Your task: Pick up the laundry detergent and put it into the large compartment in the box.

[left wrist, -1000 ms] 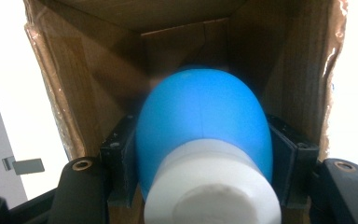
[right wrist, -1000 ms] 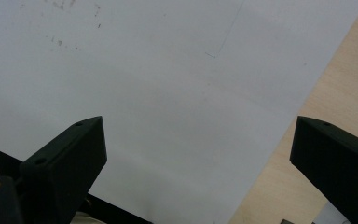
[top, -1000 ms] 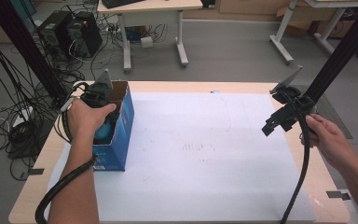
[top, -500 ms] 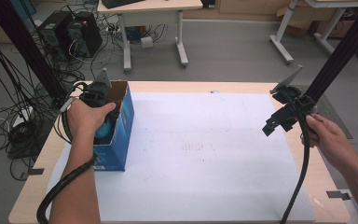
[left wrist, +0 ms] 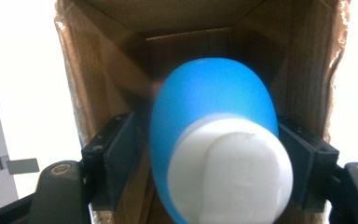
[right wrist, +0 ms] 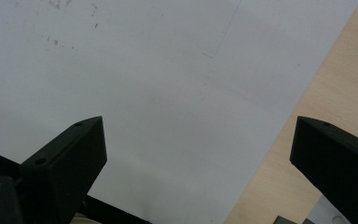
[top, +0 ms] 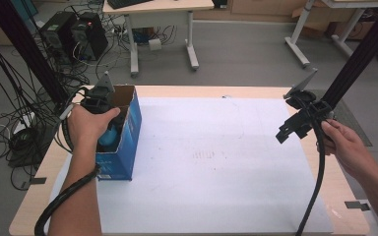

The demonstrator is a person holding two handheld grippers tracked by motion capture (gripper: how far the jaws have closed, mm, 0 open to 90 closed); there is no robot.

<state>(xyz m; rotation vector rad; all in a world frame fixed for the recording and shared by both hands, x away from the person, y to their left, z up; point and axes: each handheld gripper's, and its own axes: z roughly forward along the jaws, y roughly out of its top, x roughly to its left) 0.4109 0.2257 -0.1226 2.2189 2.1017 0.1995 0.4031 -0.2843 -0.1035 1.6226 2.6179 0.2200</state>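
- High view showed a wooden tabletop (top: 256,92) covered with a large white sheet (top: 216,162), and an open blue box (top: 125,147) stood upright on its left part.
- On the left, the person's left hand (top: 87,127) held the left hand-held gripper (top: 109,129) at the open top of the box, pointing down into it.
- Left gripper view looked into the brown cardboard inside of the box (left wrist: 121,60). There a blue bottle (left wrist: 214,126) with a white cap (left wrist: 230,170) sat between the two black jaws of the left hand-held gripper (left wrist: 214,163); the jaws pressed on both sides of the bottle, so it was closed around it. The bottle was partly inside the box, the cap toward the camera.
- On the right, the right hand (top: 344,145) held the right hand-held gripper (top: 288,130) above the right part of the sheet, well apart from the box.
- Right gripper view showed the jaws of the right hand-held gripper (right wrist: 198,158) spread wide, with nothing between them; below were the white sheet (right wrist: 144,84) and the wooden edge (right wrist: 317,93).
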